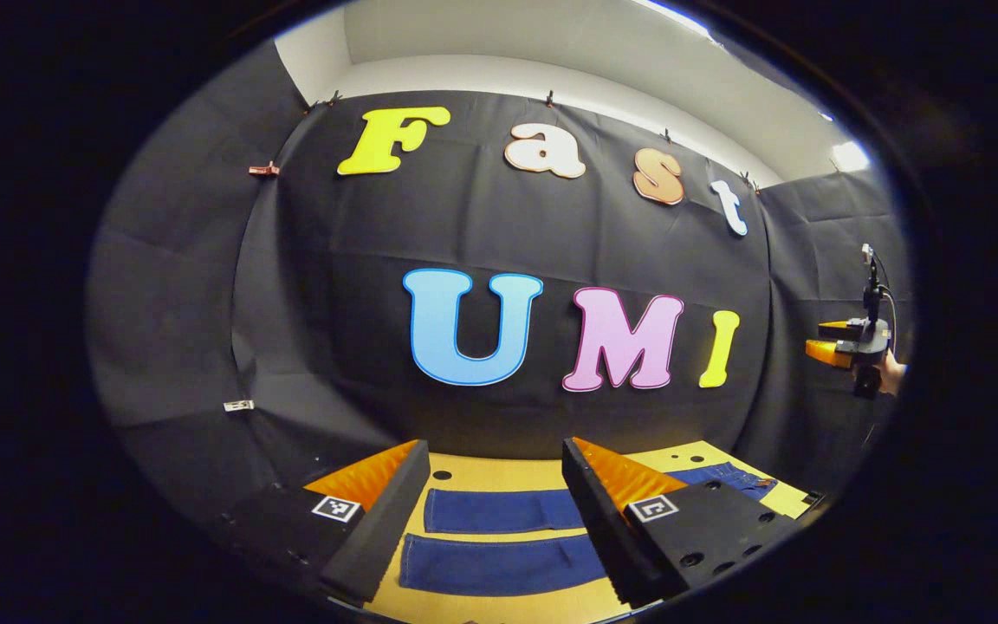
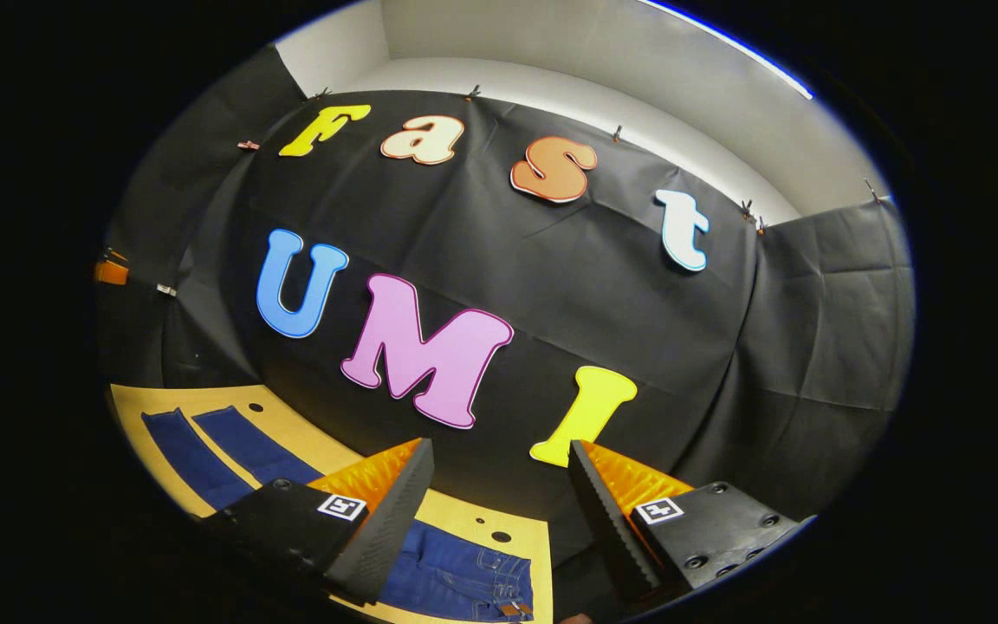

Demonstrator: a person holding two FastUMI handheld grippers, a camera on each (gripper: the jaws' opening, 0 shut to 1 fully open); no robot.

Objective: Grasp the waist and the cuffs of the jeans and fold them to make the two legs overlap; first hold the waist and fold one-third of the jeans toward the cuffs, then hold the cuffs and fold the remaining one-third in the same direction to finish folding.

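Dark blue jeans lie flat on a pale wooden table [image 1: 508,474]. In the left gripper view the two legs [image 1: 499,537] run side by side below my left gripper [image 1: 495,446], and the waist end [image 1: 729,477] shows to the right. The left gripper is open, held above the legs with nothing between its fingers. Far right, the right gripper [image 1: 821,340] hangs in the air in a hand [image 1: 893,373]. In the right gripper view my right gripper [image 2: 500,444] is open and empty, above the waist [image 2: 464,576]; the legs [image 2: 204,451] stretch off to the left.
Black cloth walls close the table in at the back and on both sides. Small round holes [image 2: 500,536] dot the tabletop. The table's right edge [image 2: 542,563] runs close beside the waist. A small part of the left gripper [image 2: 111,271] shows far left.
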